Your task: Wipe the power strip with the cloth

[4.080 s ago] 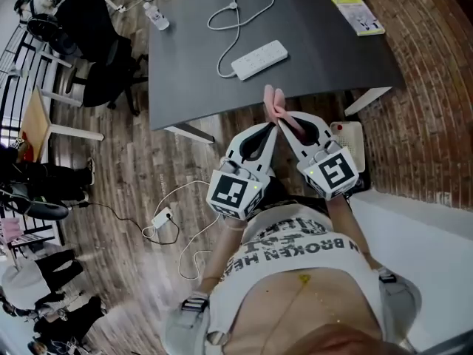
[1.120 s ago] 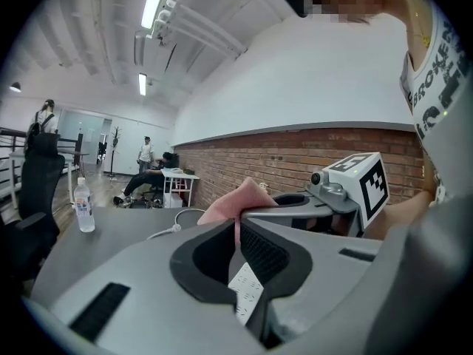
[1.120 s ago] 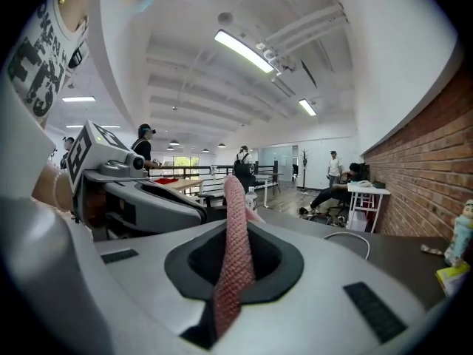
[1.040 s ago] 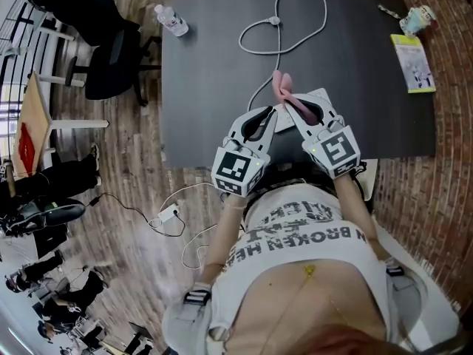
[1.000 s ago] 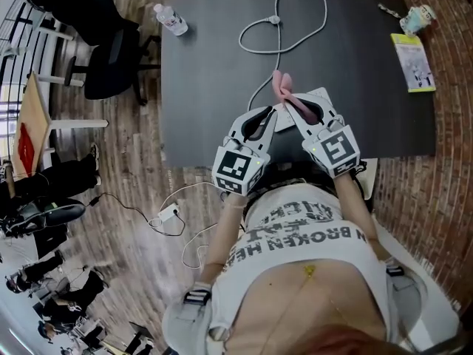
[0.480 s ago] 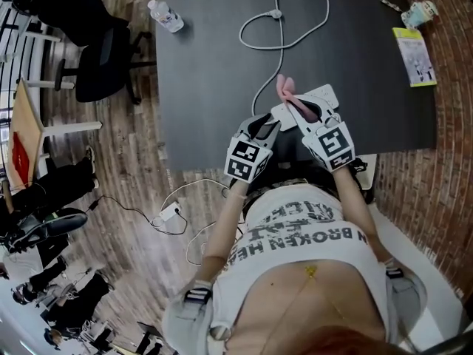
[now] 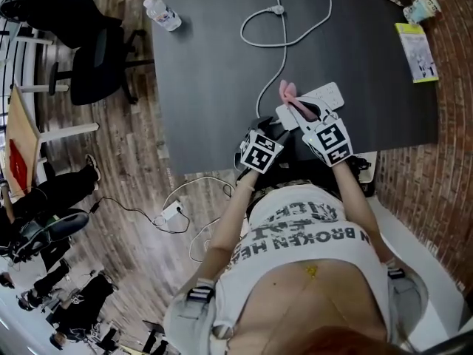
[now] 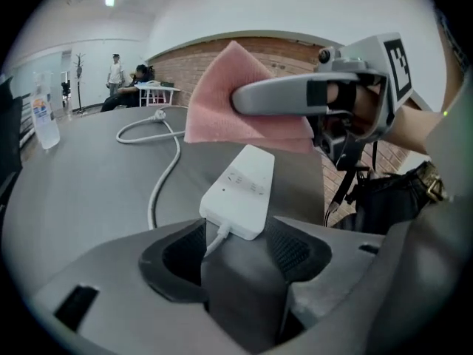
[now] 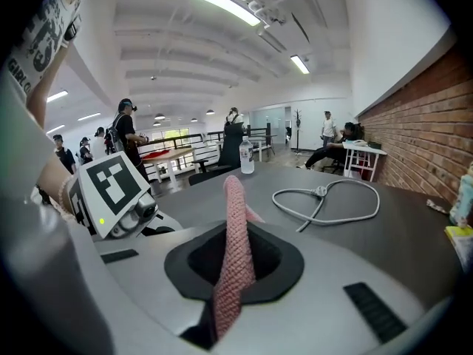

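Note:
The white power strip (image 7: pixel 316 100) lies near the front edge of the dark table (image 7: pixel 207 87), and its cord (image 7: pixel 284 28) loops away to the far side. In the left gripper view the strip (image 8: pixel 238 191) reaches back to my left gripper (image 8: pixel 238 237). Its jaws are opening, with the strip's cord end between the pads and not pinched. My left gripper (image 7: pixel 270 129) sits just left of the strip. My right gripper (image 7: pixel 299 109) hovers over the strip, shut on the pink cloth (image 7: pixel 287 90). The cloth (image 9: pixel 235 250) stands up between its jaws and hangs above the strip (image 8: pixel 222 95).
A water bottle (image 7: pixel 161 13) stands at the table's far left corner. A yellow booklet (image 7: pixel 417 50) and a small cup (image 7: pixel 425 7) lie at the far right. An office chair (image 7: pixel 89 65) is left of the table. Another power strip (image 7: pixel 170 213) lies on the wooden floor.
Both grippers have moved forward and down over the table to the power strip. The strip, hidden under them a second ago, now shows beside the right gripper.

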